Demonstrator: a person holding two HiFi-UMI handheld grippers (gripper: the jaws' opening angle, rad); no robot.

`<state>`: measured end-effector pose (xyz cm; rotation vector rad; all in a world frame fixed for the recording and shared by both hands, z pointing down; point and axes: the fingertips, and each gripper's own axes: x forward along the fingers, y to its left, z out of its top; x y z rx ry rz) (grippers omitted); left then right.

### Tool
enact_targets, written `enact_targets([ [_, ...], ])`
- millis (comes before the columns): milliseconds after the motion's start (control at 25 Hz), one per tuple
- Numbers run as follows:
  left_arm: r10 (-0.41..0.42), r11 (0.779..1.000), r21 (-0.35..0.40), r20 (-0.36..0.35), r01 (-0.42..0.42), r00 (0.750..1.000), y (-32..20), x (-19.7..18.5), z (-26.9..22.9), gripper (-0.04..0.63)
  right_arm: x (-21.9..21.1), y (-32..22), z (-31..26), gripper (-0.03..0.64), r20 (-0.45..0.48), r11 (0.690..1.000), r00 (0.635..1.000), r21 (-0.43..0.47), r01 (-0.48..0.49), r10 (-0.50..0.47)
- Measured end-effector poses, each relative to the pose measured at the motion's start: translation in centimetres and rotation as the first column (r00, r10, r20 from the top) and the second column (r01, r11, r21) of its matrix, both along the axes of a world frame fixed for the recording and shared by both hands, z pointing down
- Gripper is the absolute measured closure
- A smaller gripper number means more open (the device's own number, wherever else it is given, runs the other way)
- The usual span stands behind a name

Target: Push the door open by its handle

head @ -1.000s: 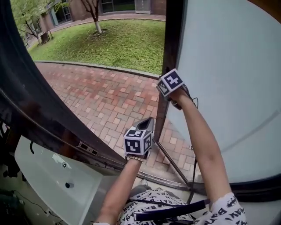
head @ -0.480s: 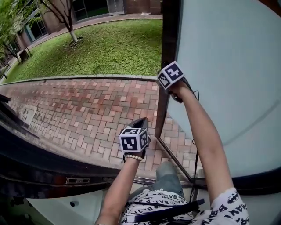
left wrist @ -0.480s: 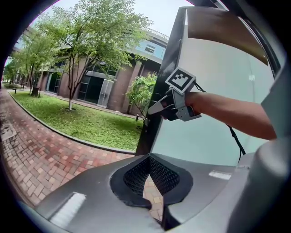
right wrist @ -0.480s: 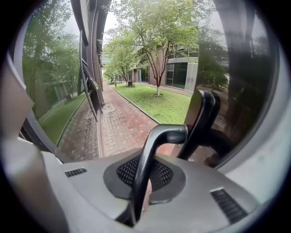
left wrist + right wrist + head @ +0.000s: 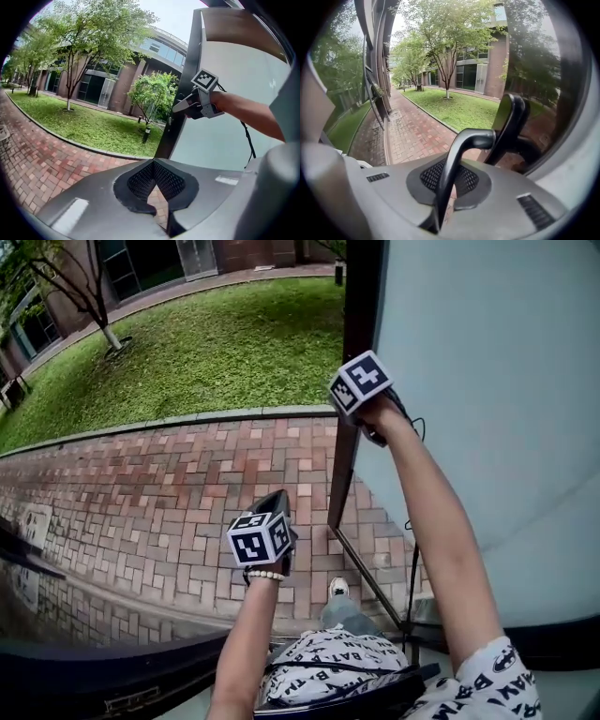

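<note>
Clamping dark curved handle, right tongs closed, frosted-glass door open

Flat, overcast daylight falls evenly from an open sky, leaving no hard shadows on the brick path or the lawn. At right, the pale door panel reads smooth and free of glare. The sky burns out to white at the far top of the left hand-held gripper view. Wide-angle lenses bow straight lines, and black vignettes ring both gripper views. Near the lens, the right hand-held gripper blurs softly, and a dull sheen lines the door handle.
</note>
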<state>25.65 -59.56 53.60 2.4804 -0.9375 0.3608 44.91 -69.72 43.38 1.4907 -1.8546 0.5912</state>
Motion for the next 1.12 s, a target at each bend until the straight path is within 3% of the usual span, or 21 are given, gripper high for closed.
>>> enact_targets([
  [360, 0.072, 0.997, -0.001, -0.020, -0.072, 0.997, -2.8, 8.7, 0.5, 0.609, 15.0, -0.4, -0.1, 0.603, -0.001, 0.982, 0.982, 0.000, -0.189, 0.189],
  [600, 0.121, 0.993, 0.000, -0.008, -0.121, 0.993, -5.3, 13.8, 0.1, 0.609, 25.4, 0.7, -0.6, 0.603, -0.002, 0.948, 0.948, -0.003, -0.319, 0.319],
  [1120, 0.130, 0.991, -0.028, 0.018, -0.130, 0.991, -8.6, 18.0, 1.9, 0.609, 42.8, 7.3, -1.4, 0.603, 0.013, 0.848, 0.847, 0.000, -0.531, 0.531],
])
